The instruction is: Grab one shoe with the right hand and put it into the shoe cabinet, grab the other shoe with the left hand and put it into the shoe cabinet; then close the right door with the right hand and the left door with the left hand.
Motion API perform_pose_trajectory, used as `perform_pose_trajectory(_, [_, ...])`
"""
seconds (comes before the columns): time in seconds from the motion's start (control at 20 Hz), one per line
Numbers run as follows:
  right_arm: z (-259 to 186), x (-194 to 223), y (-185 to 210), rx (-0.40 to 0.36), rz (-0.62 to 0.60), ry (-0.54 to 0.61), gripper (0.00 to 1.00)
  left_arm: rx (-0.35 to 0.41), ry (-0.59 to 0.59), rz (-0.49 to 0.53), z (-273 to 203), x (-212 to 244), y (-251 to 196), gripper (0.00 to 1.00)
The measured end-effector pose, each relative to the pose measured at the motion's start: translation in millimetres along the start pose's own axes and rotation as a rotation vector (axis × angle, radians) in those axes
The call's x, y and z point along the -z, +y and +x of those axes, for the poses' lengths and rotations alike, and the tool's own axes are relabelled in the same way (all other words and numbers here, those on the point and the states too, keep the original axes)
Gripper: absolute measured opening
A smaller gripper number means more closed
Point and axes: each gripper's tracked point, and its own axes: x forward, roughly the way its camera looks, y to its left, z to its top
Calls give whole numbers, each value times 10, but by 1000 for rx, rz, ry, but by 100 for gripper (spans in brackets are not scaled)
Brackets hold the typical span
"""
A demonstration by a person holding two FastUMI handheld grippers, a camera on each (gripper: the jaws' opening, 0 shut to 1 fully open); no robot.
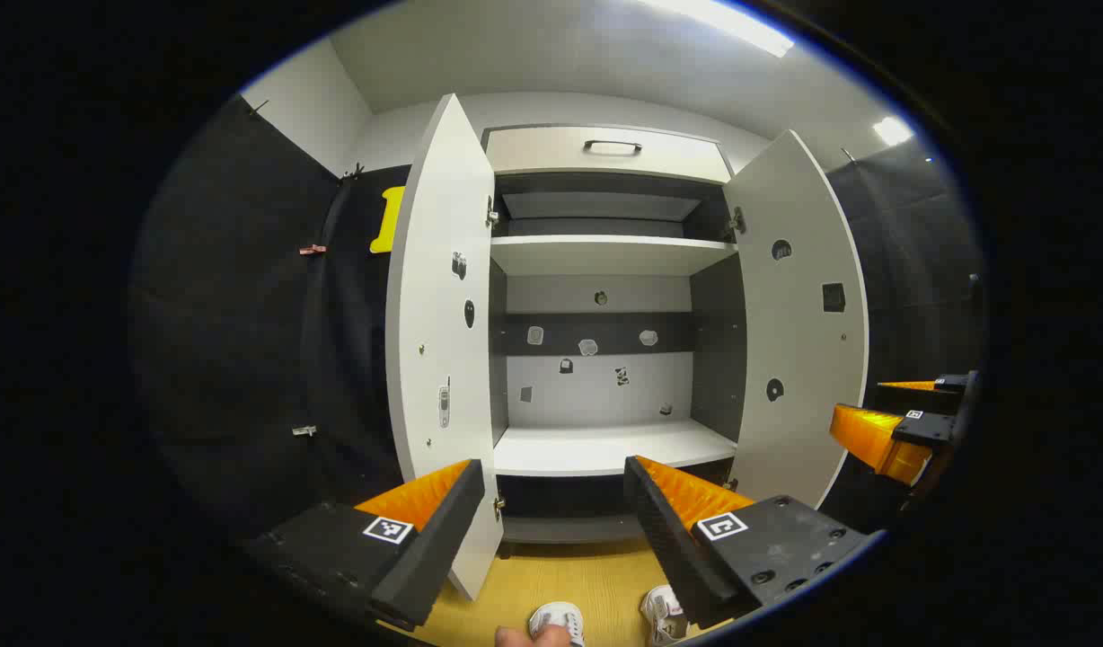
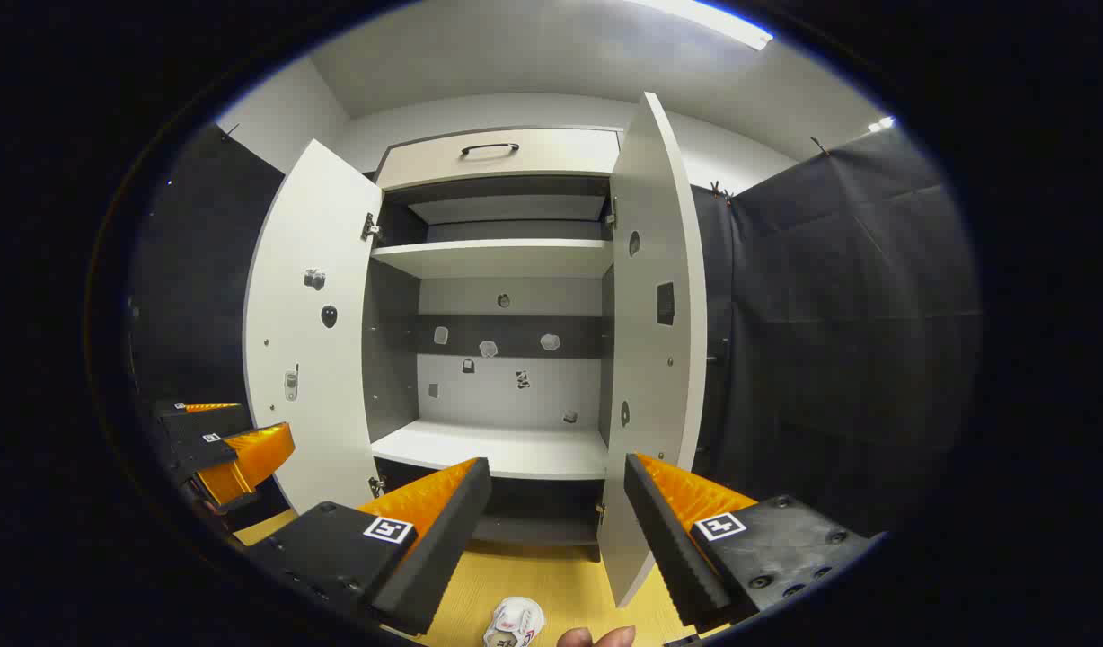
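Observation:
The white shoe cabinet [image 1: 596, 256] [image 2: 498, 256] stands ahead with both doors swung wide. Its left door [image 1: 444, 341] [image 2: 309, 332] and right door [image 1: 798, 314] [image 2: 655, 341] flank bare shelves. Two white shoes [image 1: 559, 620] [image 1: 664, 613] lie on the yellow floor at the bottom edge of the left gripper view; one white shoe [image 2: 514, 622] lies low in the right gripper view. My left gripper [image 1: 551, 530] is open above the shoes, holding nothing. My right gripper [image 2: 556, 530] is open too, held above the floor before the cabinet. The right gripper [image 1: 902, 427] hangs at the right of the left gripper view, and the left gripper [image 2: 219, 445] at the left of the right gripper view.
The lower shelf [image 1: 605, 445] [image 2: 498, 449] is bare, with a dark gap beneath it. A drawer with a dark handle [image 1: 612, 146] [image 2: 490, 148] tops the cabinet. Black cloth walls [image 1: 246, 341] [image 2: 839, 341] close both sides. A fingertip [image 2: 596, 638] shows at the bottom edge.

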Motion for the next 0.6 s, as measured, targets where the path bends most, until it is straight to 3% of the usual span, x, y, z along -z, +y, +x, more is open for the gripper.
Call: perform_pose_trajectory(0.6, [-14,-49,-2,11,-3,-9,98,15,-20,12,-28,-67,-7,98])
